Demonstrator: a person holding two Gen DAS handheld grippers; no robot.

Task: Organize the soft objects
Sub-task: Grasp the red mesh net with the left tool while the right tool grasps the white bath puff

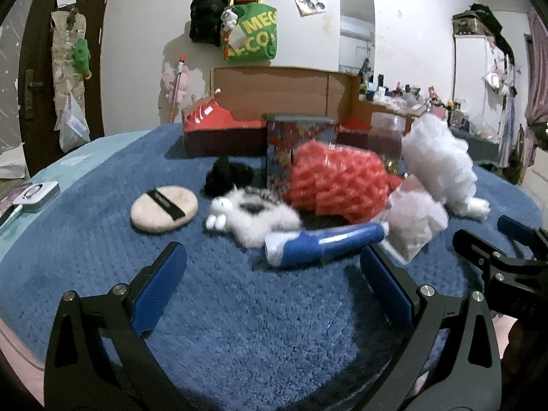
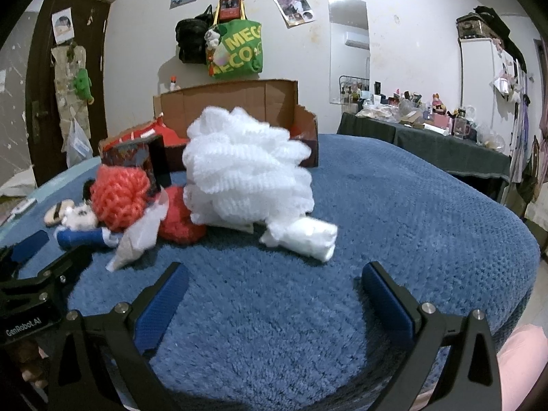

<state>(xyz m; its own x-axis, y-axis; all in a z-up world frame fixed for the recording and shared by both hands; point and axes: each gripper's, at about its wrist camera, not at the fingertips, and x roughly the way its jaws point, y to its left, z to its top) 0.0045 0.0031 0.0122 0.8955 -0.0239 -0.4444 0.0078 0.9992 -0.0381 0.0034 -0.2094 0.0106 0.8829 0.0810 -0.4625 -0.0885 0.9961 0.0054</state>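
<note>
Your left gripper (image 1: 272, 274) hovers low over the blue plush blanket (image 1: 239, 325) with its jaws wide apart and nothing between them. Your right gripper (image 2: 274, 284) sits the same way, jaws spread and empty, above the same blanket (image 2: 394, 212).

Take the red mesh bath pouf (image 1: 337, 183) as your landmark. Nearest you in the left wrist view, just in front of the pouf, lies a blue and white tube-shaped item (image 1: 322, 243), on its side. Left of the tube and touching the pouf's lower edge is a fluffy white plush scrunchie with a small bunny face (image 1: 250, 215). Further left of the pouf, apart from the scrunchie, a round beige powder puff with a black strap (image 1: 164, 209) lies flat. Behind the scrunchie sits a black fuzzy item (image 1: 226, 174). To the pouf's right is a clear bag with white filling (image 1: 414, 219), and beyond it a large white mesh bath pouf (image 1: 441, 167), which the right wrist view shows close up (image 2: 246, 167) with a white wad (image 2: 304, 234) at its foot.

Directly behind the red pouf stands a dark patterned box (image 1: 294, 144), and past that an open cardboard box with red items inside (image 1: 274, 102).
</note>
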